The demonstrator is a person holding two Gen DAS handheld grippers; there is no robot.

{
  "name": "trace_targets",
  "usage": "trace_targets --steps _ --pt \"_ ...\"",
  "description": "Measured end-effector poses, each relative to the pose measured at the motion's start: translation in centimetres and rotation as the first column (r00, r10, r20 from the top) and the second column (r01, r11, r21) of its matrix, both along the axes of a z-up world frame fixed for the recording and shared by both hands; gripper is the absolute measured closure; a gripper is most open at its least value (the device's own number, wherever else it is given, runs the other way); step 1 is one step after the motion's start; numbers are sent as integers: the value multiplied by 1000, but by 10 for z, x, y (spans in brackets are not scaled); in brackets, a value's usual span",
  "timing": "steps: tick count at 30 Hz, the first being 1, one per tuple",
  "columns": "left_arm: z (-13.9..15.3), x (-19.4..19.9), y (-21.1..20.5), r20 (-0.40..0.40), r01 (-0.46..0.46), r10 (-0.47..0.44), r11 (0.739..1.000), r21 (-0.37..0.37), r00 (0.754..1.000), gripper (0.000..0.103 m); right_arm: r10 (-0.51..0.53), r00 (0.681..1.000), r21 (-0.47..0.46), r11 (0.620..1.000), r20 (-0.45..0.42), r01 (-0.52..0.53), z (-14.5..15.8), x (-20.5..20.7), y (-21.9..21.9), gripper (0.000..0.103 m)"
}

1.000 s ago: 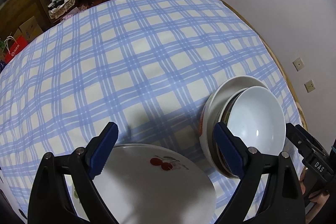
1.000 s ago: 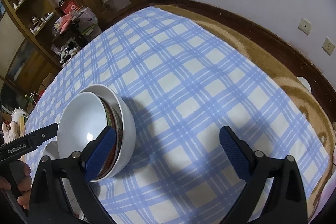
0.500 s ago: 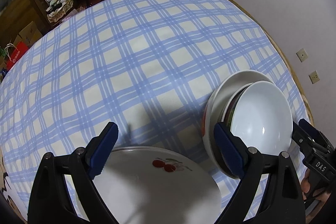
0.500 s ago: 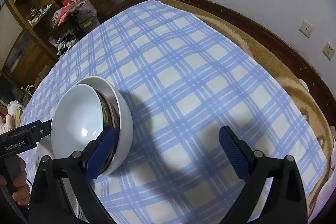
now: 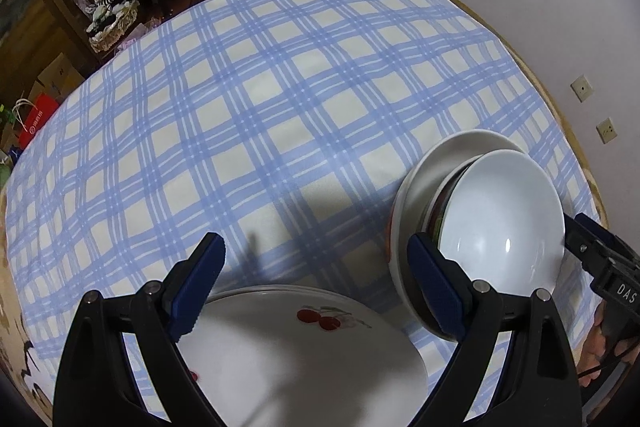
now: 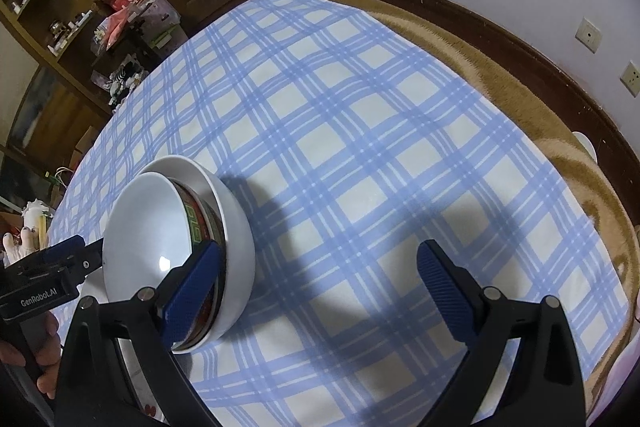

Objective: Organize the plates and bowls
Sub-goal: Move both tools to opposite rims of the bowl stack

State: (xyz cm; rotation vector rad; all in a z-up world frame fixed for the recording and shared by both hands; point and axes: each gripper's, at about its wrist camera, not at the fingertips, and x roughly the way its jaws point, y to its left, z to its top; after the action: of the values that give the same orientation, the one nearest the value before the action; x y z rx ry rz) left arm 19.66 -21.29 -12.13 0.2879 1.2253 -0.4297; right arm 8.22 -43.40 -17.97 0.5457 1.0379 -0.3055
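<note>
the blue plaid tablecloth (image 5: pixel 256 115) covers the table. near its front edge lies a white plate with a cherry print (image 5: pixel 304 355), nothing on it. just to its right sits a stack of bowls (image 6: pixel 180 251): a white bowl (image 6: pixel 236 227) holds a red and green patterned bowl (image 6: pixel 200 223), which holds an empty white bowl (image 5: pixel 504 223). the left gripper (image 5: pixel 316 283) hangs released over the plate; the right gripper (image 6: pixel 316 291) gapes wide over the cloth, grasping nothing.
</note>
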Motion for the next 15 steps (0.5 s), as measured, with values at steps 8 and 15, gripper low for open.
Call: trace_targets --steps 8,15 --pt "1 -1 -1 7 5 -5 1000 29 1000 12 13 1000 -36 999 -9 -13 3 4 3 0" --pt "1 -1 1 3 2 -2 999 32 1000 12 8 1000 -39 999 -12 -9 3 5 2 0"
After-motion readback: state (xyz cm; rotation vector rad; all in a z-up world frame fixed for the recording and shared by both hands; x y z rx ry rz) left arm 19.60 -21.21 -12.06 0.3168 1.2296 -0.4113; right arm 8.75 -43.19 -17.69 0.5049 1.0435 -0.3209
